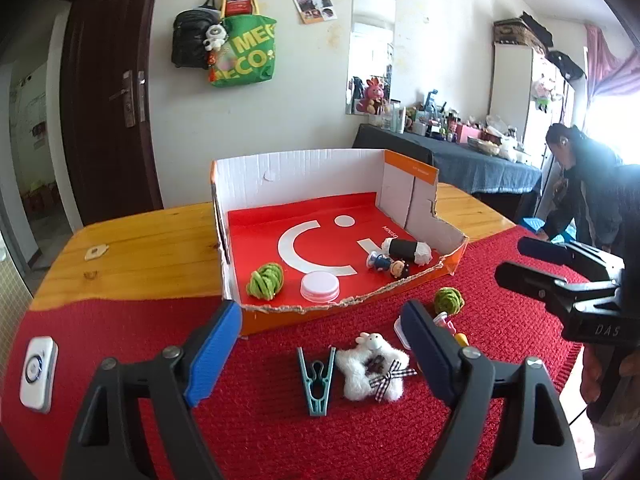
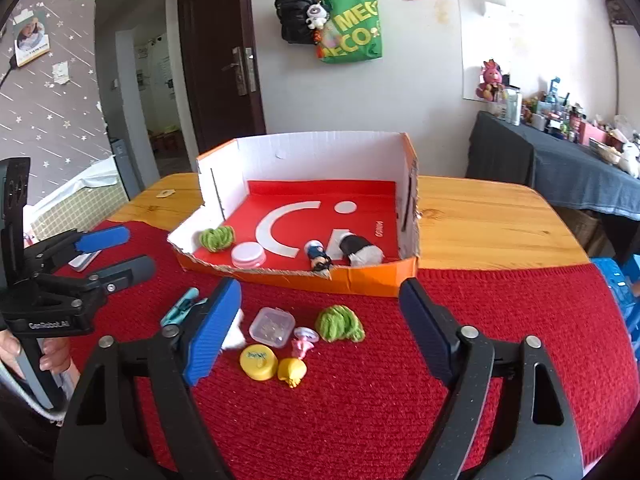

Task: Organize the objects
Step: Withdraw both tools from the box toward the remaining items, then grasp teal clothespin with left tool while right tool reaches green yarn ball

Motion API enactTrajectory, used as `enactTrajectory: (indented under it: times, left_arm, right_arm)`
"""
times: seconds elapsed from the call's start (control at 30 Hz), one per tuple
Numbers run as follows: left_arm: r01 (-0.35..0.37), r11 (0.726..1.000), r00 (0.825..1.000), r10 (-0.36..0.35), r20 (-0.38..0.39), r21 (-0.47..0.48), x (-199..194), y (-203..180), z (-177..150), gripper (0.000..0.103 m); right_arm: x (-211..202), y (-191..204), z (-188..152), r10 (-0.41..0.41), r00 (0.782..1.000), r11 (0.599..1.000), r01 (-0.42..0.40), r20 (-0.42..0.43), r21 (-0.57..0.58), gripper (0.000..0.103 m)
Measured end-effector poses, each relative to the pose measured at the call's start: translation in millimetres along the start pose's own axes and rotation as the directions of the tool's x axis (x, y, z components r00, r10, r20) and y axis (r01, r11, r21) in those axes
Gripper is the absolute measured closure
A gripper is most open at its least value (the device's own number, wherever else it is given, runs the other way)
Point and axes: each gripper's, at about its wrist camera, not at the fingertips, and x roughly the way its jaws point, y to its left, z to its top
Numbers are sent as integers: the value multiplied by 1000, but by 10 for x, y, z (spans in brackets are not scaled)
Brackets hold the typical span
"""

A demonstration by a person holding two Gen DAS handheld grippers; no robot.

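An open cardboard box (image 1: pixel 434 277) (image 2: pixel 372 280) with a red floor holds a green yarn ball (image 1: pixel 265 281), a pink lid (image 1: pixel 320 286), a small doll (image 1: pixel 390 265) and a black-and-white roll (image 1: pixel 406 250). On the red mat in front lie a teal clothespin (image 1: pixel 316 378), a white plush sheep (image 1: pixel 372 368) and a second green yarn ball (image 1: pixel 449 300) (image 2: pixel 339 323). The right wrist view also shows a clear case (image 2: pixel 272 326), a yellow lid (image 2: pixel 259 361), a yellow duck (image 2: pixel 293 371) and a pink toy (image 2: pixel 303 343). My left gripper (image 1: pixel 320 354) is open above the clothespin and sheep. My right gripper (image 2: pixel 320 330) is open above the small items.
The red mat (image 2: pixel 360 420) covers the near part of a wooden table (image 1: pixel 152 248). A white device (image 1: pixel 37 374) lies at the mat's left edge. A person (image 1: pixel 580 184) stands at the right by a cluttered dark table (image 1: pixel 460 152). A blue crate (image 2: pixel 624 292) sits at the right.
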Motion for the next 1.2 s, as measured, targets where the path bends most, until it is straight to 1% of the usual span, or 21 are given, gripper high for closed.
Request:
enactTrajectory:
  times: [0.1,0.17,0.27,0.4,0.53,0.77,0.87,0.97,1.1,1.2]
  left_arm:
    - [-21,999,1000,21,7,-34,9,44,-83,13]
    - [-41,998,999,41,3,-44,19,60,-136,8]
    - [-60,997,998,59,-17,-55,57,74,-218,7]
    - [-67,995,997,64,-54,-68,110,82,-337,7]
    - [-69,994,994,62,-86,-86,164,95,-415,7]
    - [-67,993,991,54,-124,-97,236,117,-469,7]
    - [-64,993,989,50,-140,-101,272,133,-470,7]
    - [-63,992,984,44,-172,-112,325,169,-472,7]
    - [-52,990,979,25,-201,-130,384,229,-475,7]
    - [-44,989,975,12,-220,-143,422,273,-465,7]
  right_arm:
    - [11,-18,-74,-16,1000,1000,16,1,15,15]
    - [25,-37,-122,-26,1000,999,26,2,23,14]
    - [62,-55,-208,-54,999,998,54,-10,31,13]
    - [128,-89,-312,-72,997,996,74,-37,40,13]
    - [194,-108,-383,-71,995,996,75,-70,50,13]
    - [238,-113,-402,-77,993,995,81,-90,51,13]
    - [260,-120,-391,-76,992,995,82,-100,52,13]
    - [294,-134,-371,-78,991,995,85,-112,55,13]
    - [350,-173,-327,-102,986,992,110,-132,58,13]
    - [418,-219,-285,-105,982,990,117,-157,74,13]
